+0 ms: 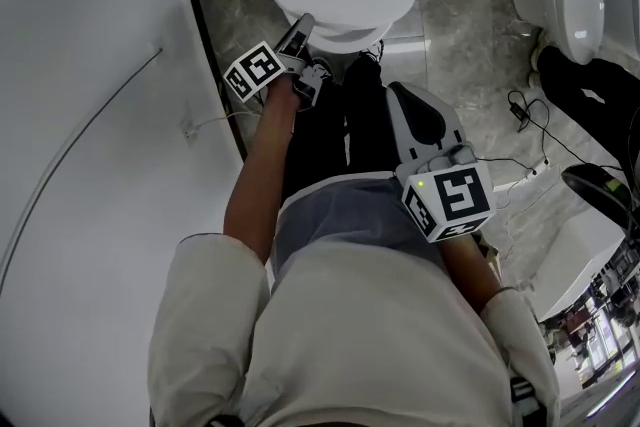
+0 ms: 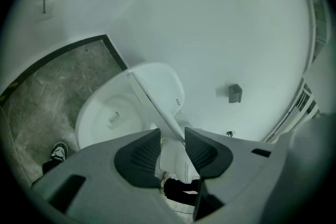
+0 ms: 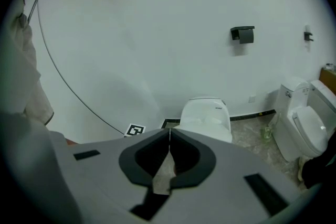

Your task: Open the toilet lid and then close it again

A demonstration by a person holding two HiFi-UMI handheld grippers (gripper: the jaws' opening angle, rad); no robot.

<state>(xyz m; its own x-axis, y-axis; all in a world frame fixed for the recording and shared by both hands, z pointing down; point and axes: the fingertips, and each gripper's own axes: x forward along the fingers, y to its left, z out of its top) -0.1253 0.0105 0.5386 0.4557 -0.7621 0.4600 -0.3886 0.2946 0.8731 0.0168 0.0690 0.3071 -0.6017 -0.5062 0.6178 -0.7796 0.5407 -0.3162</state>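
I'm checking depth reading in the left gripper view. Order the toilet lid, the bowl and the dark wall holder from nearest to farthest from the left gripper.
1. Lid: its front edge sits between the jaws of the left gripper, lifted off the seat.
2. Bowl: just beyond, below and left of the lid.
3. Wall holder: mounted to the right, well past the lid.

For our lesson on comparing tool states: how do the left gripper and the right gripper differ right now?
The left gripper has its jaws apart, clamped on the rim of the toilet lid; the right gripper has its jaws together with nothing between them. The left gripper reaches forward to the lid; the right gripper is held back, well short of it. Both share the same grey two-jaw build.
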